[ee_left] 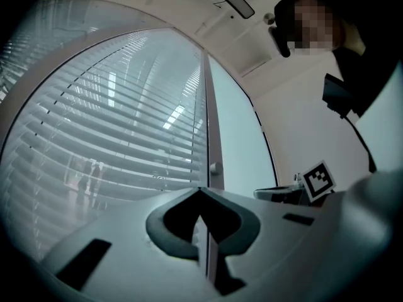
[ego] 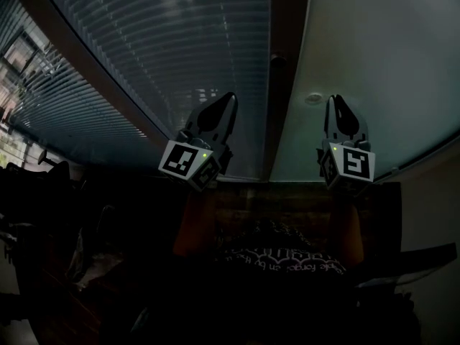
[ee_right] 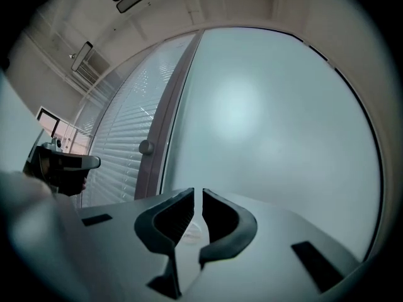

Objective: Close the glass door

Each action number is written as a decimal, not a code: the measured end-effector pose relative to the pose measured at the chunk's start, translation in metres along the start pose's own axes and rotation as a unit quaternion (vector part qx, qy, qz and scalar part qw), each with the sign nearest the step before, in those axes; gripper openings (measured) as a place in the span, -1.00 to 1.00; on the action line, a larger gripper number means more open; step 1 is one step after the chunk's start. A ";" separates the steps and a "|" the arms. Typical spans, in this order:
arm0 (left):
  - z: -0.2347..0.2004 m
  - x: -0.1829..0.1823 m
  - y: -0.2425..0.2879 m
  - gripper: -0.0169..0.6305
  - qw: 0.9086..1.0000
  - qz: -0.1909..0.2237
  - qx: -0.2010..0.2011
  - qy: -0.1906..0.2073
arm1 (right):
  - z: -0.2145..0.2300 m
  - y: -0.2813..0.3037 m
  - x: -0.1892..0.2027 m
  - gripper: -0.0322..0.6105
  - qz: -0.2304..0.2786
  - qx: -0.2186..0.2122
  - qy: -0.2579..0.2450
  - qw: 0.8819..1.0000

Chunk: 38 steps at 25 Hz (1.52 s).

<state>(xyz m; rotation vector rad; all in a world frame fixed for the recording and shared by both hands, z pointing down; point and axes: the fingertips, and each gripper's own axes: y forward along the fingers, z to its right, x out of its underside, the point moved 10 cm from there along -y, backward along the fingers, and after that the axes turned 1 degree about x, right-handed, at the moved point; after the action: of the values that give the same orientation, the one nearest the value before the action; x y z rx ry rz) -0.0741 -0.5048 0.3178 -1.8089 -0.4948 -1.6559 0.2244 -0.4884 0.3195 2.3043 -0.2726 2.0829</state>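
Straight ahead: frosted glass door (ego: 374, 56), small round knob (ego: 277, 60) on its dark left frame. Left gripper (ego: 228, 100) closed tip to tip, empty. Right gripper (ego: 336, 103) faces the pane, narrow gap, empty.

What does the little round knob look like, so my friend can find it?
Find the big striped blinds and the plain frosted glass beside them. A dark upright post runs between them. The knob is the only small round bump sticking out of that post.
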 end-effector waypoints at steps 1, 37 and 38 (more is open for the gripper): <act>0.000 -0.002 0.000 -0.94 1.000 0.000 -0.002 0.000 | -0.001 -0.002 -0.003 -0.77 0.001 0.000 0.001 1.000; 0.009 -0.003 -0.004 -0.94 1.000 -0.008 0.001 -0.001 | -0.008 -0.020 -0.011 -0.89 -0.005 0.005 -0.008 1.000; 0.009 -0.003 -0.004 -0.94 1.000 -0.008 0.002 -0.001 | -0.008 -0.021 -0.011 -0.89 -0.005 0.005 -0.008 1.000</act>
<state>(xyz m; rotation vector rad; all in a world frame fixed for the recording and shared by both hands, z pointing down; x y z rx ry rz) -0.0704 -0.4961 0.3155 -1.8079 -0.5131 -1.6636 0.2183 -0.4656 0.3111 2.3236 -0.2514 2.0669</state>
